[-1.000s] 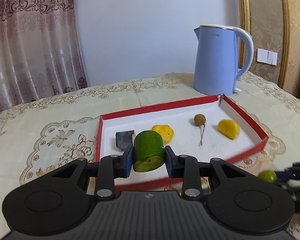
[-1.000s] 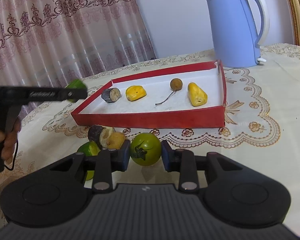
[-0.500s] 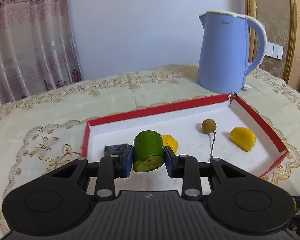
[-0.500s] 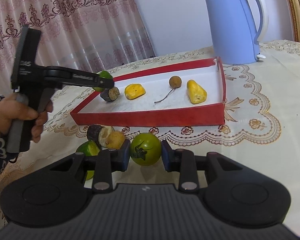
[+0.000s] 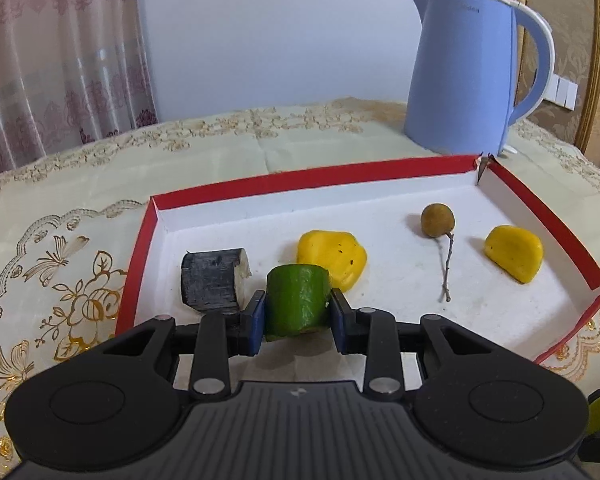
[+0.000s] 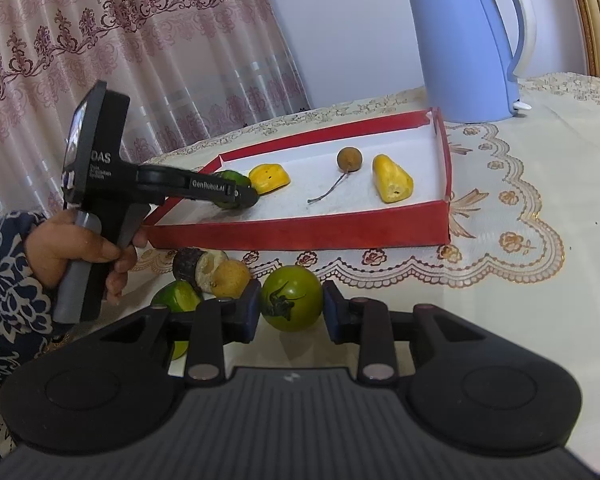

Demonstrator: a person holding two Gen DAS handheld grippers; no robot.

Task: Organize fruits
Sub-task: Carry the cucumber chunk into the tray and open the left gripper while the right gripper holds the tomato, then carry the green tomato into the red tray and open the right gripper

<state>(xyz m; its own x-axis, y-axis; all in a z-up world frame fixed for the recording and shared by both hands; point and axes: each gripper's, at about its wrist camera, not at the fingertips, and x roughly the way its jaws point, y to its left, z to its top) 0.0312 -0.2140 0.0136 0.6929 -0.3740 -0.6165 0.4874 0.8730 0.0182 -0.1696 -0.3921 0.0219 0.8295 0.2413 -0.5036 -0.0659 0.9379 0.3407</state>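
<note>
Green cut fruit (image 5: pixel 297 298), a stubby cylinder with smooth skin and a pale cut face, is clamped in the left gripper (image 5: pixel 297 312) over the red tray's (image 5: pixel 540 208) near left part. A green tomato (image 6: pixel 291 298) is clamped by the right gripper (image 6: pixel 290 312) on the tablecloth (image 6: pixel 540 280).

1. Both views are bright and evenly lit with soft daylight; the sheer curtain (image 6: pixel 148 64) glows from behind, so the light comes through it.
2. Shadows are faint and short (the longan (image 5: pixel 436 220) and the yellow fruit pieces barely darken the white tray floor (image 5: pixel 400 280)).
3. A mild sheen lies on the blue kettle (image 5: pixel 460 72); nothing is blown out.
4. Fisheye distortion bends the desk edge (image 5: pixel 60 160) and the gold frame (image 5: pixel 592 60), and the corners darken.
5. Focus is sharp throughout, with no motion blur.
</note>
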